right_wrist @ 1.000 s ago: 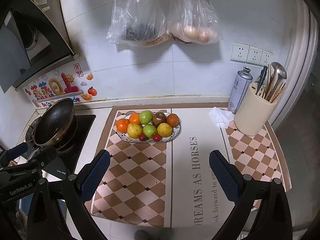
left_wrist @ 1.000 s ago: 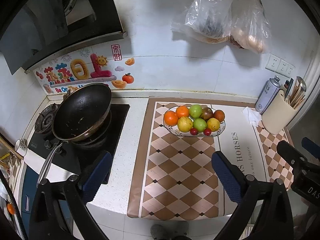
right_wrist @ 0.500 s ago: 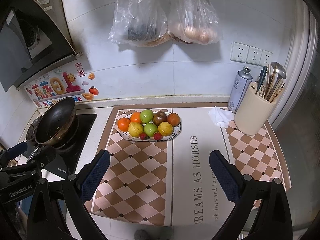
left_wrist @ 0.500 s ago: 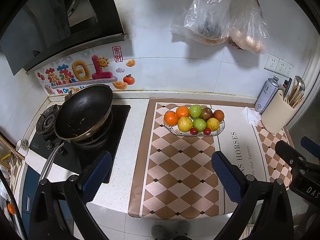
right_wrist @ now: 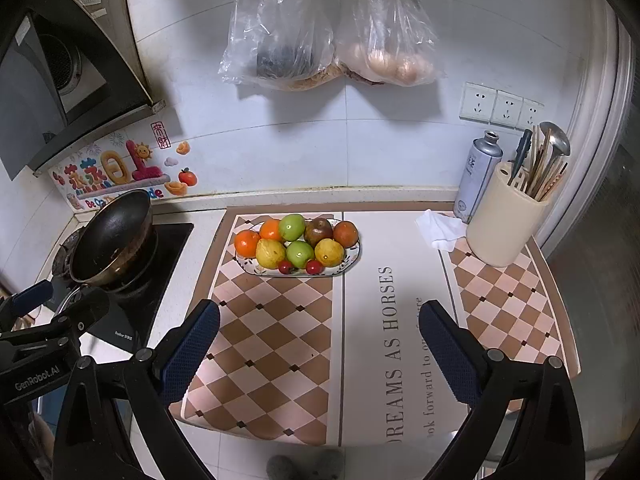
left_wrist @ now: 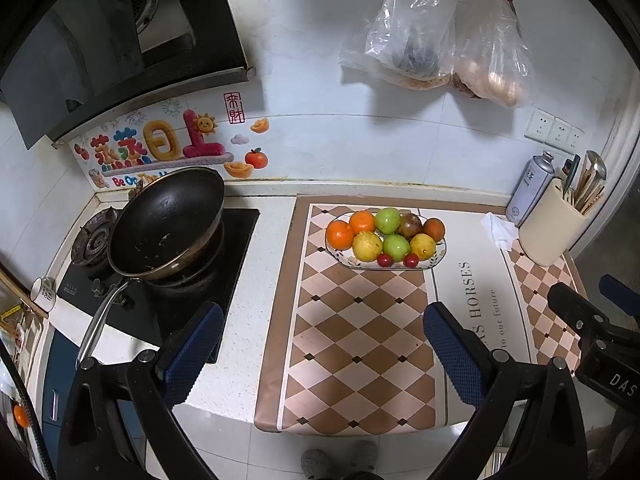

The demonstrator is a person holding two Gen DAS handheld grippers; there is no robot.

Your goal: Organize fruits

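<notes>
An oval patterned plate (left_wrist: 439,257) (right_wrist: 352,257) stands on the checkered mat near the back wall. It holds oranges (left_wrist: 339,235), green apples (left_wrist: 387,220), yellow lemons (left_wrist: 367,246), a dark fruit (left_wrist: 411,225) and small red cherries (left_wrist: 385,259). My left gripper (left_wrist: 320,344) is open and empty, held well in front of the plate above the mat. My right gripper (right_wrist: 320,340) is open and empty, also in front of the plate. Each gripper shows at the edge of the other's view.
A black wok (left_wrist: 168,220) sits on the gas stove (left_wrist: 236,240) at the left. A cream utensil holder (right_wrist: 504,224), a spray can (right_wrist: 478,176) and a crumpled tissue (right_wrist: 440,230) stand at the right. Plastic bags (right_wrist: 328,28) hang on the wall. The counter's front edge is just below the grippers.
Both views have shifted slightly; both grippers drifted a little, staying open and empty. The fruit has not moved.
</notes>
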